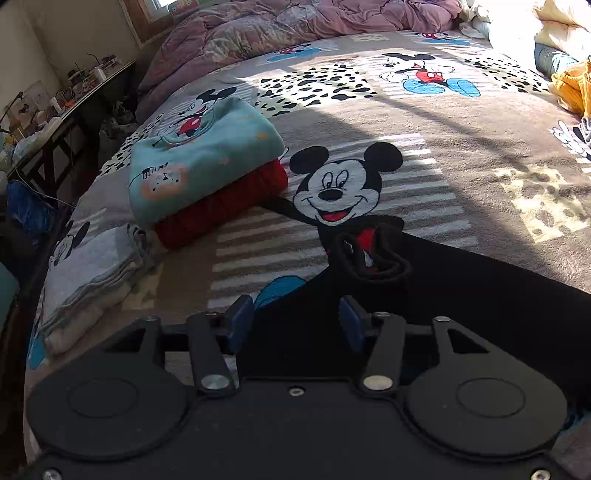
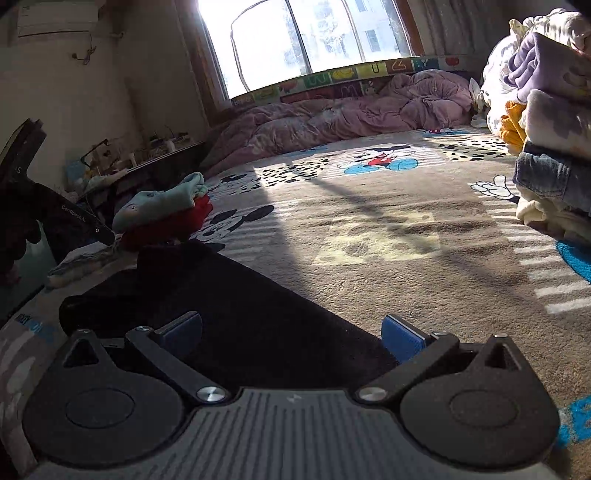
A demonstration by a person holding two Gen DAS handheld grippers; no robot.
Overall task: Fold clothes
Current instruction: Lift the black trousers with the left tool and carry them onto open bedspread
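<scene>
- Left gripper (image 1: 295, 325) tilts down over a flat black garment (image 1: 461, 314), blue pads apart, pressing nothing
- Right gripper (image 2: 291, 332) points nearly level, jaws wide over the same matte cloth, which lies on the fuzzy cartoon blanket (image 2: 388, 251)
- Left view alone shows the garment's ribbed collar (image 1: 373, 254)
- Beyond, a teal top (image 1: 199, 158) sits folded on a ribbed red one (image 1: 221, 210)
- Right view alone shows a clothes heap (image 2: 546, 110) and the window (image 2: 306, 33)
</scene>
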